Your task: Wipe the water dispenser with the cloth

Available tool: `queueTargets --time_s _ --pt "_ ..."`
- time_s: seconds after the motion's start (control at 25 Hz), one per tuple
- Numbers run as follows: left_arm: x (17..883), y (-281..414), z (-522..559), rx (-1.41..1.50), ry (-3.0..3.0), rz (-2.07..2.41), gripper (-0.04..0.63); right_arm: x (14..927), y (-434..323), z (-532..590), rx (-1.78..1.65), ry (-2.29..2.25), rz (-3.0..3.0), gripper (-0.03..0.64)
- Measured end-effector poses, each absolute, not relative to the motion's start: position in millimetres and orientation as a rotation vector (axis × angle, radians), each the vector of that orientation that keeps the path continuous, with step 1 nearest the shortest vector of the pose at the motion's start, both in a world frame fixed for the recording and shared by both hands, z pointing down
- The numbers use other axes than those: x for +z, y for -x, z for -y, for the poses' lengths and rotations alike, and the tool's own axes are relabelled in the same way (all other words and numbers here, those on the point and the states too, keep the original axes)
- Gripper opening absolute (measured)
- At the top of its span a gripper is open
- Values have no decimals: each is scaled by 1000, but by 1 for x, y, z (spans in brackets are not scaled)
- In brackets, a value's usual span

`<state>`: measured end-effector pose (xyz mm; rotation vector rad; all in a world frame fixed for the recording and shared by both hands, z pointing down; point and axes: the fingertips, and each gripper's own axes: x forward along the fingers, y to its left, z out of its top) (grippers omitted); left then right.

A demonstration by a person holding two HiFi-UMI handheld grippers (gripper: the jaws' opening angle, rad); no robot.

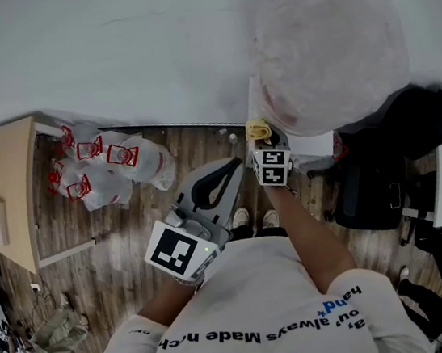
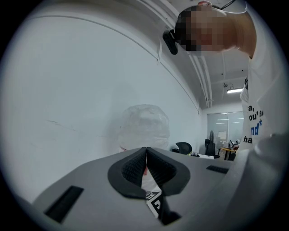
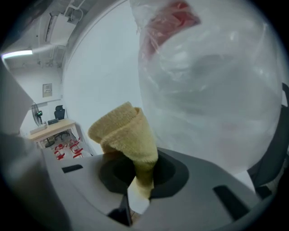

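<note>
A folded yellow cloth (image 3: 126,135) sticks up from my right gripper (image 3: 143,173), which is shut on it. In the head view the cloth (image 1: 258,130) sits at the base of the water bottle (image 1: 326,55), a big jug wrapped in clear plastic on the white dispenser (image 1: 314,144). In the right gripper view the wrapped bottle (image 3: 212,85) fills the right side, close to the cloth. My left gripper (image 1: 223,181) hangs lower left of the dispenser, shut with nothing in it. Its view shows the bottle (image 2: 142,126) ahead past the closed jaws (image 2: 146,158).
A white wall (image 1: 146,51) runs behind the dispenser. White bags with red print (image 1: 105,167) lie on the wood floor beside a light wooden table (image 1: 15,192). Black office chairs (image 1: 385,181) stand right of the dispenser.
</note>
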<state>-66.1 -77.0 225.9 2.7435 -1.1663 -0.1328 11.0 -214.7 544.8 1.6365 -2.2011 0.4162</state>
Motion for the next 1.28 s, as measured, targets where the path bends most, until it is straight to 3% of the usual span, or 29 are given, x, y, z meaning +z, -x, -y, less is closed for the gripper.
queueTargets --time_s 0.44,1.28 --pt "230 72 80 -128 -2729 1169 20 599 -23 219 526 -1557 2044 61" --pt "223 69 67 -150 -2732 1177 20 601 -17 192 504 -1427 2050 61"
